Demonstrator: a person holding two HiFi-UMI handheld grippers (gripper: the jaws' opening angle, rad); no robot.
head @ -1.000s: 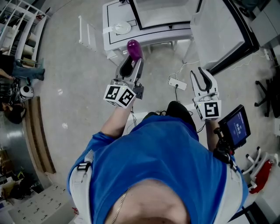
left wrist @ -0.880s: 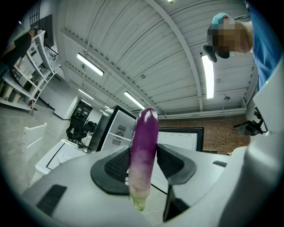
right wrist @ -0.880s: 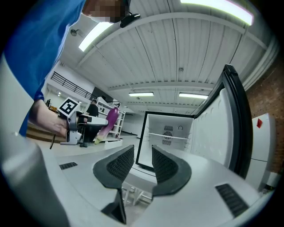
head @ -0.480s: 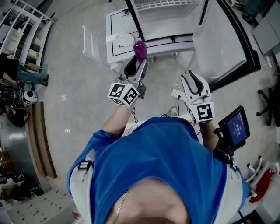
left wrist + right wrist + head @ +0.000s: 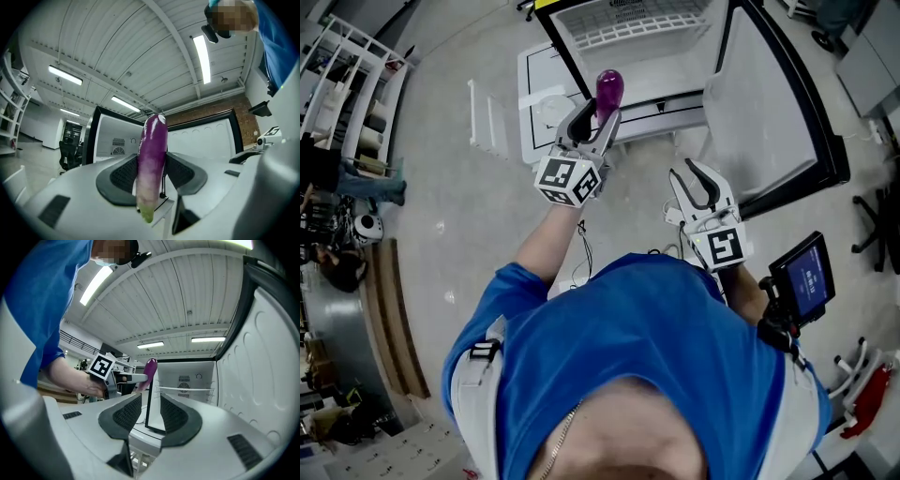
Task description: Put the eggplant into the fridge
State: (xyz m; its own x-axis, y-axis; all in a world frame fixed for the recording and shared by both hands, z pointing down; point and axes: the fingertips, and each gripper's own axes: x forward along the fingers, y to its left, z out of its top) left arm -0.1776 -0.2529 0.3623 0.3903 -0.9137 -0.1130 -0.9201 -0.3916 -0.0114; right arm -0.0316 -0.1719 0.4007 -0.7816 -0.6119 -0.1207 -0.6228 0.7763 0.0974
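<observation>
**Eggplant held up in front of the open fridge**

Left tool [image 5: 152, 171] is clamped on the eggplant [image 5: 152, 159], both ribbed pads pressing its sides. The purple end sticks out past the fingertips and the pale, greenish stem end points back toward the hand. Seen from above, the eggplant is in the air just in front of the fridge [image 5: 647, 47], level with its lower front edge and not inside the compartment.

Right tool [image 5: 150, 411] is off to the other side, its jaws standing apart with nothing gripped. Through the gap I can see only the fridge's dark front edge and white interior beyond.

The fridge door [image 5: 769, 112] is swung wide open to the right, its white inner lining facing the person. A white wire shelf [image 5: 628, 23] sits across the compartment. The fridge rests on a low white counter [image 5: 534, 122] with legs.

The person wears a blue shirt [image 5: 628, 356]. A small lit screen [image 5: 806, 272] is fixed near the right arm. White shelving [image 5: 356, 84] stands well apart, across the grey floor [image 5: 459, 216] to the left.
</observation>
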